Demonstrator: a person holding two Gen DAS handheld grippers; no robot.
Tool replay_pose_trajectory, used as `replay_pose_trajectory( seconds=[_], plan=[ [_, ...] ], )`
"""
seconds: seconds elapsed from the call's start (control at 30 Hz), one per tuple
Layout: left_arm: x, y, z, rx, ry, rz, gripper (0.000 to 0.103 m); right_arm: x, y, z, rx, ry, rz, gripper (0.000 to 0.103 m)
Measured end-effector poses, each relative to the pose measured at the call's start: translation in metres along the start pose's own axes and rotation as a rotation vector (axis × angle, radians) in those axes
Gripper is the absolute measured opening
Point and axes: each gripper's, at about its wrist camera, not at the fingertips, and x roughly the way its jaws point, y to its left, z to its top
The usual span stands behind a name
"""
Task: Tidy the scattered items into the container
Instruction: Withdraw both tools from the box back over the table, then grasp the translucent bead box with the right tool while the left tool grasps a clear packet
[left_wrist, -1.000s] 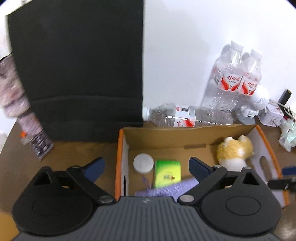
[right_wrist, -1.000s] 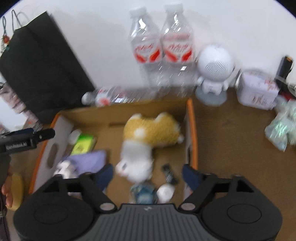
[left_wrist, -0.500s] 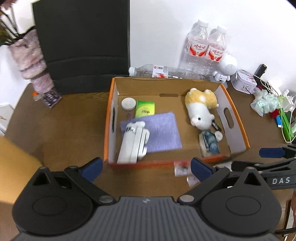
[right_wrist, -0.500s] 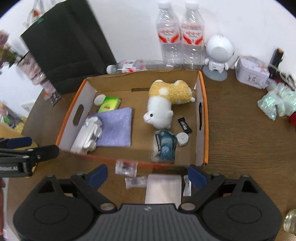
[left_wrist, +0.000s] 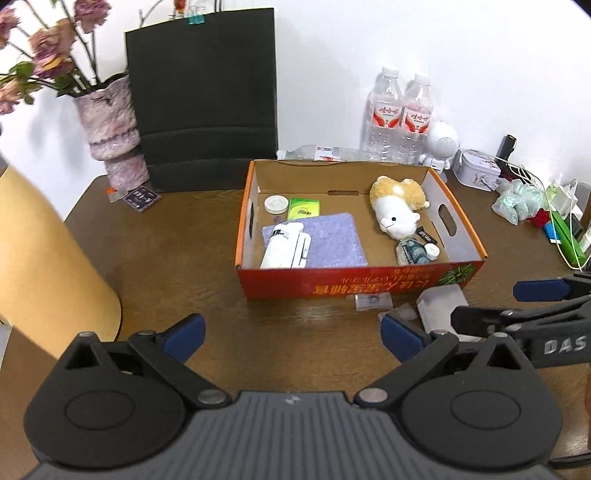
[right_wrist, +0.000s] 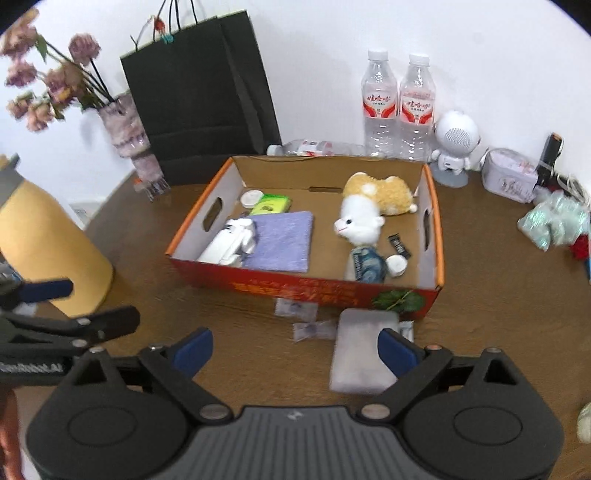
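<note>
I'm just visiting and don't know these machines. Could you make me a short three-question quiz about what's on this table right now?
1. True or false: the plush toy lies inside the cardboard box.
2. What lies under the white gadget in the box? A) purple cloth B) green packet C) water bottle
3. Fill in: the grey pouch lies on the table, ____ the box.

Key
1. True.
2. A: it rests partly on the purple cloth.
3. Outside, just in front of its red wall, near some small wrappers.
</note>
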Motion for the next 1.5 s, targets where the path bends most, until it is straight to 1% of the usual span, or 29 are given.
replay_pose_trajectory(
  seconds=[0.03, 0.1, 0.17, 0.2, 0.23, 0.3, 0.37, 0.4, 0.47, 0.53, 0.6, 0.67, 0.7, 0.73, 0.8, 0.87, 1.0, 1.23, 1.33, 1.37, 1.4, 1.43, 1.5],
  plan=[
    [0.000, -0.001, -0.008, -0.005, -0.015, -0.001, 0.103, -0.003, -0.002, -0.009, 0.013, -0.026, 0.014, 0.096],
    [0.001, -0.005, -0.024, -0.006, -0.060, -0.005, 0.103, -0.004, -0.004, -0.029, 0.016, -0.077, 0.047, 0.101],
    [0.005, -0.013, -0.041, 0.021, -0.094, 0.024, 0.103, 0.000, -0.008, -0.051, 0.011, -0.119, 0.097, 0.102],
    [0.006, -0.017, -0.051, 0.031, -0.115, 0.032, 0.103, 0.003, -0.010, -0.062, 0.018, -0.136, 0.101, 0.102],
    [0.007, -0.020, -0.063, 0.043, -0.140, 0.032, 0.103, 0.005, -0.013, -0.073, 0.030, -0.158, 0.089, 0.102],
    [0.009, -0.024, -0.090, 0.065, -0.186, 0.039, 0.103, 0.007, -0.015, -0.100, 0.036, -0.225, 0.034, 0.102],
    [0.011, -0.027, -0.118, 0.074, -0.208, 0.043, 0.103, 0.008, -0.014, -0.129, 0.013, -0.290, -0.034, 0.102],
    [0.012, -0.028, -0.131, 0.074, -0.217, 0.048, 0.103, 0.009, -0.013, -0.143, -0.004, -0.308, -0.059, 0.102],
    [0.013, -0.031, -0.161, 0.070, -0.228, 0.042, 0.103, 0.010, -0.013, -0.170, -0.013, -0.327, -0.078, 0.102],
    [0.013, -0.032, -0.183, 0.076, -0.200, 0.023, 0.103, 0.013, -0.016, -0.195, 0.015, -0.311, -0.075, 0.102],
    [0.014, -0.029, -0.199, 0.082, -0.171, -0.017, 0.103, 0.015, -0.020, -0.215, 0.049, -0.279, -0.072, 0.102],
    [0.014, -0.025, -0.208, 0.068, -0.161, -0.028, 0.103, 0.017, -0.023, -0.227, 0.064, -0.255, -0.092, 0.102],
    [0.014, -0.023, -0.211, 0.058, -0.160, -0.030, 0.103, 0.017, -0.022, -0.232, 0.050, -0.265, -0.107, 0.103],
    [0.016, -0.022, -0.213, 0.054, -0.155, -0.034, 0.103, 0.016, -0.019, -0.235, 0.031, -0.274, -0.132, 0.103],
    [0.022, -0.021, -0.215, 0.056, -0.129, -0.030, 0.103, 0.021, -0.012, -0.239, -0.011, -0.259, -0.159, 0.103],
    [0.025, -0.021, -0.218, 0.056, -0.130, -0.021, 0.103, 0.025, -0.004, -0.241, -0.062, -0.245, -0.190, 0.103],
    [0.025, -0.019, -0.223, 0.048, -0.145, -0.026, 0.103, 0.026, 0.000, -0.240, -0.080, -0.237, -0.193, 0.103],
    [0.026, -0.017, -0.222, 0.043, -0.149, -0.030, 0.103, 0.027, -0.002, -0.239, -0.078, -0.235, -0.203, 0.103],
    [0.025, -0.017, -0.222, 0.046, -0.149, -0.032, 0.103, 0.029, -0.004, -0.234, -0.104, -0.224, -0.180, 0.103],
    [0.025, -0.017, -0.222, 0.046, -0.149, -0.033, 0.103, 0.031, -0.007, -0.227, -0.120, -0.226, -0.171, 0.098],
    [0.025, -0.017, -0.222, 0.047, -0.149, -0.035, 0.103, 0.032, -0.010, -0.219, -0.120, -0.240, -0.175, 0.093],
    [0.025, -0.017, -0.222, 0.049, -0.149, -0.038, 0.103, 0.034, -0.015, -0.209, -0.105, -0.269, -0.191, 0.092],
    [0.026, -0.018, -0.221, 0.056, -0.148, -0.047, 0.103, 0.037, -0.024, -0.185, -0.062, -0.357, -0.216, 0.092]
  ],
)
